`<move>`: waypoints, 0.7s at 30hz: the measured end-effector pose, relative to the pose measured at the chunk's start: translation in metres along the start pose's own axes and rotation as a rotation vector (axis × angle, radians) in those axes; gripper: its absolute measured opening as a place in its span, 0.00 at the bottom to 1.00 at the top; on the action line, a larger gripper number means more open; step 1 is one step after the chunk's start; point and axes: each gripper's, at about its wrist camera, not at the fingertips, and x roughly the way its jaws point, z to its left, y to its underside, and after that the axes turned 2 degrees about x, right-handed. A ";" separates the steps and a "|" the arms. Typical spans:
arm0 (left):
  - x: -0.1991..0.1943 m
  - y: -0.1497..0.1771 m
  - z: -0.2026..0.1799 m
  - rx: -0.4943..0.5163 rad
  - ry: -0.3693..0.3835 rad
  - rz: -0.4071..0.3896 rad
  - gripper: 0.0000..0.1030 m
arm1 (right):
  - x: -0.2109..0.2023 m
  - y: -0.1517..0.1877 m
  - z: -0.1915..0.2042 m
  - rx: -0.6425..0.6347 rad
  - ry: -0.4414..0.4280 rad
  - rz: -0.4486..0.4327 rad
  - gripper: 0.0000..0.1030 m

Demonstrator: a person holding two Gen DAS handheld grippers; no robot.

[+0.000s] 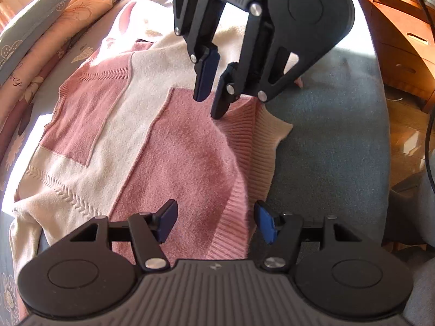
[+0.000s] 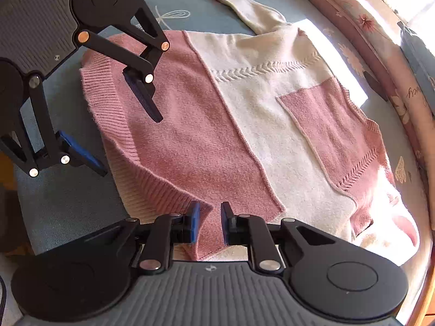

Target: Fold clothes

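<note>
A pink and cream knitted sweater [image 1: 130, 125] [image 2: 272, 125] lies flat on the blue-grey bed cover [image 1: 326, 149]. My left gripper [image 1: 216, 224] [image 2: 130, 146] is open, its blue pads standing either side of the ribbed pink hem [image 1: 233, 217] without pressing it. Further along the same hem, my right gripper [image 2: 210, 222] [image 1: 209, 107] points down with its jaws narrow. A ridge of the hem corner [image 2: 210, 212] is pinched between its pads. One sleeve [image 2: 244, 5] trails off beyond the body.
Floral pillows and a pink quilt [image 1: 30, 43] [image 2: 380, 43] line the far side of the bed. A wooden drawer cabinet [image 1: 402, 49] and wooden floor [image 1: 407, 135] lie past the bed's edge. A dark cable [image 1: 429, 135] hangs there.
</note>
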 end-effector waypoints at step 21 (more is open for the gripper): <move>0.006 -0.007 0.068 -0.372 0.078 0.018 0.61 | -0.017 0.042 0.036 -0.005 -0.164 -0.015 0.34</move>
